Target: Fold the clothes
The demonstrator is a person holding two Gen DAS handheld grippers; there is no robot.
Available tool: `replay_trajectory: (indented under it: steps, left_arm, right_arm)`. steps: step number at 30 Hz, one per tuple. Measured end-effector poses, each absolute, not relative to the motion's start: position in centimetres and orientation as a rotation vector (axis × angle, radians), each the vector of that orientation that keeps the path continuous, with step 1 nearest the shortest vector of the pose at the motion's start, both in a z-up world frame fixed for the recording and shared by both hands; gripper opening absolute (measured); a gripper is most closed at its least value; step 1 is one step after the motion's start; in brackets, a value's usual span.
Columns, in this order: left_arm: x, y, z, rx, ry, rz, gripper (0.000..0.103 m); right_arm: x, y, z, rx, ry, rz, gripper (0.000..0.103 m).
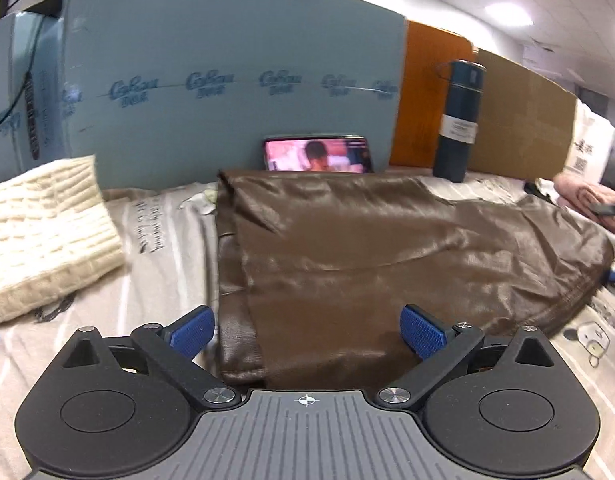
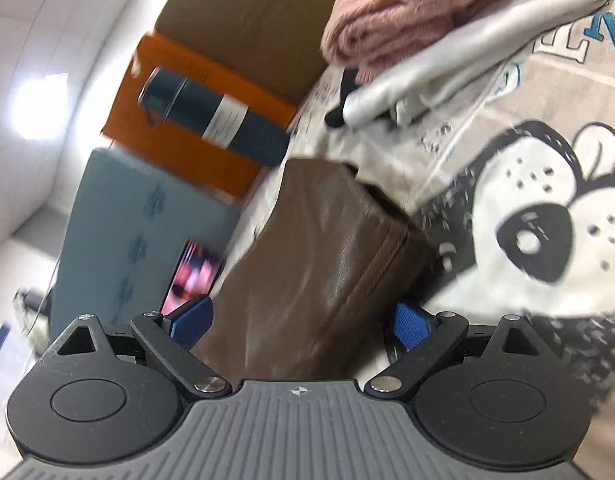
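Observation:
A brown leather-look garment lies partly folded on the cartoon-print bedsheet, its satin lining facing up. My left gripper is open, its blue pads apart over the garment's near edge, holding nothing. In the right wrist view the same brown garment runs between the pads of my right gripper, which is open; the view is tilted and blurred.
A cream knit sweater lies folded at left. A phone leans on a blue foam board. A dark bottle stands by cardboard. A pink knit and a white garment lie at right.

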State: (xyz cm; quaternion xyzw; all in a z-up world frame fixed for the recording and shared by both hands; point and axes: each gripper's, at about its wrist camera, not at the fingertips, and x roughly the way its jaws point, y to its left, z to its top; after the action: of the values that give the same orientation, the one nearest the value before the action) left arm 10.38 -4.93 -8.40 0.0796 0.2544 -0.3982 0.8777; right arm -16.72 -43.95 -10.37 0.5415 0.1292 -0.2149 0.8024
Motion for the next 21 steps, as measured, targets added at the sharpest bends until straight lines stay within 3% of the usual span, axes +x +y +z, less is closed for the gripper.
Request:
replay_trajectory:
  steps: [3,5,6,7,10,21]
  left_arm:
    - [9.9,-4.8,-8.4,0.156,0.516,-0.881,0.101]
    - [9.9,-4.8,-8.4,0.154,0.521,-0.880,0.101]
    - [10.0,-4.8,-8.4,0.152,0.524,-0.879,0.101]
    - [10.0,-4.8,-8.4,0.151,0.527,-0.878,0.101]
    - [10.1,-4.8,-8.4,0.146,0.536,-0.875,0.101]
    - [9.6,-4.7,-8.1,0.134,0.517,-0.958,0.101]
  right_arm:
    - [-15.3,-43.5,-10.3,1.123,0.232,-0.523,0.092]
    - [-14.7,-43.4,-10.6,1.132,0.195,-0.540,0.070]
    - [-14.5,-43.4,-11.0,1.161,0.190,-0.534,0.043]
    - [-14.3,-43.4,-11.3,1.188,0.188,-0.527,0.029]
    - [-15.0,-43.1,-11.3,1.178,0.160,-0.514,0.011]
    - [-21.8,-42.2,-8.0,1.108,0.024,-0.423,0.005]
